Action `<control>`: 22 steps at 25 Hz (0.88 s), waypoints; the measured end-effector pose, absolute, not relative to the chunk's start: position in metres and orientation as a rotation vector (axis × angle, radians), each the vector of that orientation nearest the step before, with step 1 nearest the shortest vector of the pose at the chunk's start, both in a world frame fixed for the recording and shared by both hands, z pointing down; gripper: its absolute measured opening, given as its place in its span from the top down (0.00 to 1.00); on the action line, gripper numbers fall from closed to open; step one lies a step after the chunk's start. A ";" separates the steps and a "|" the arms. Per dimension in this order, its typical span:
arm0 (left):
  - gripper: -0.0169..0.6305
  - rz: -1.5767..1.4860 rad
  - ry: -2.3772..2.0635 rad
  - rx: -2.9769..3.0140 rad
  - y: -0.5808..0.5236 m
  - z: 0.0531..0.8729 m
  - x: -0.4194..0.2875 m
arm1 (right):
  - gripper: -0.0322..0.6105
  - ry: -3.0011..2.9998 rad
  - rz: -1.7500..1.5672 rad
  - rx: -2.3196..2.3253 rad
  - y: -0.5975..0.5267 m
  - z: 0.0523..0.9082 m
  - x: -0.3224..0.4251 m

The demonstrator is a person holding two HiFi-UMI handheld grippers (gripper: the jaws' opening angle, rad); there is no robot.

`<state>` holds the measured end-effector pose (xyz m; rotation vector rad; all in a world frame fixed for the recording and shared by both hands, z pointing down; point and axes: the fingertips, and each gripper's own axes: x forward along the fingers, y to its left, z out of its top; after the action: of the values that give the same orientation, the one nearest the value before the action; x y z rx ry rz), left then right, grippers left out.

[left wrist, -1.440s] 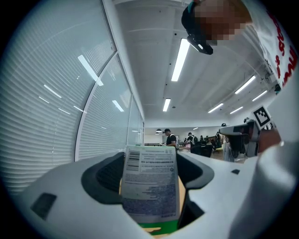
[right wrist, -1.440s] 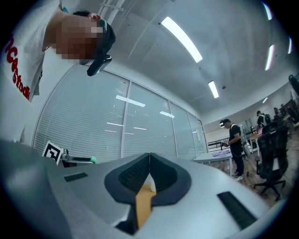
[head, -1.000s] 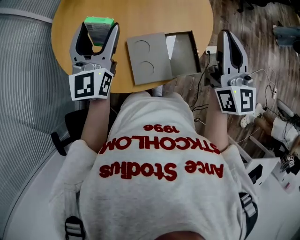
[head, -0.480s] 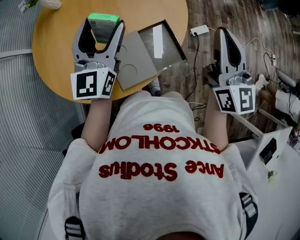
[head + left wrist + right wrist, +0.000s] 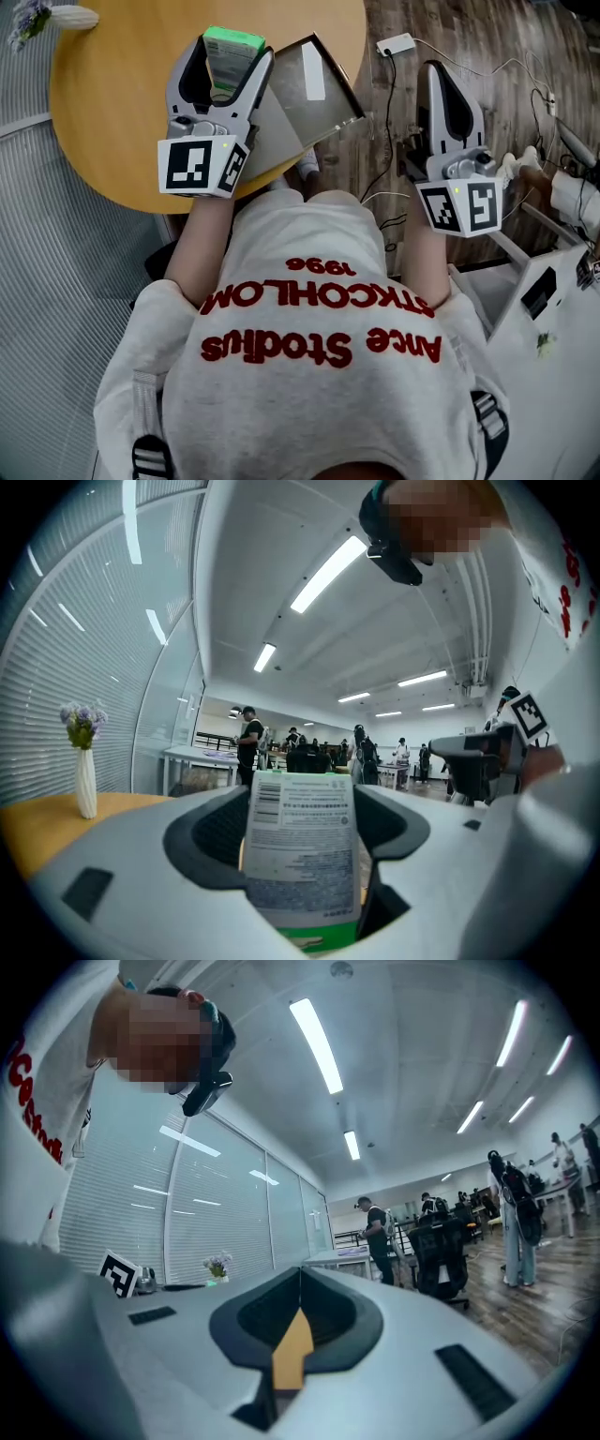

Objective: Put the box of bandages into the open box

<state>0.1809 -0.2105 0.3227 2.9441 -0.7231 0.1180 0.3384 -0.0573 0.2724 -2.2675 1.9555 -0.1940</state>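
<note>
My left gripper (image 5: 232, 58) clamps the box of bandages (image 5: 232, 42) just left of the open box (image 5: 302, 103) at top centre; my right gripper (image 5: 439, 84) hangs closed, empty.

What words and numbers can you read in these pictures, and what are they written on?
"1996": red, upside down in the head view, on the person's grey sweatshirt.
"STOCKHOLM": next red line on it, also upside down; my best reading.
"Acne Studios": biggest red line on it; my best reading.
On the box of bandages: a barcode and lots of print, too small and blurred to read.
On the marker cubes: black-and-white squares only, no words.
</note>
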 end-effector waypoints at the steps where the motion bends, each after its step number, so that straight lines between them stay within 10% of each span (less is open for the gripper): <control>1: 0.43 0.134 -0.714 2.942 -0.207 0.326 0.187 | 0.94 1.952 -0.207 -2.268 -0.055 0.274 0.341; 22: 0.43 0.536 -0.427 2.686 -0.167 0.519 0.268 | 0.94 1.933 -0.427 -2.331 -0.051 0.367 0.356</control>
<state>0.2684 -0.1670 0.5188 2.6859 -0.4269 0.5362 0.3563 -0.0510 0.3670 -2.3307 1.9330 -0.4271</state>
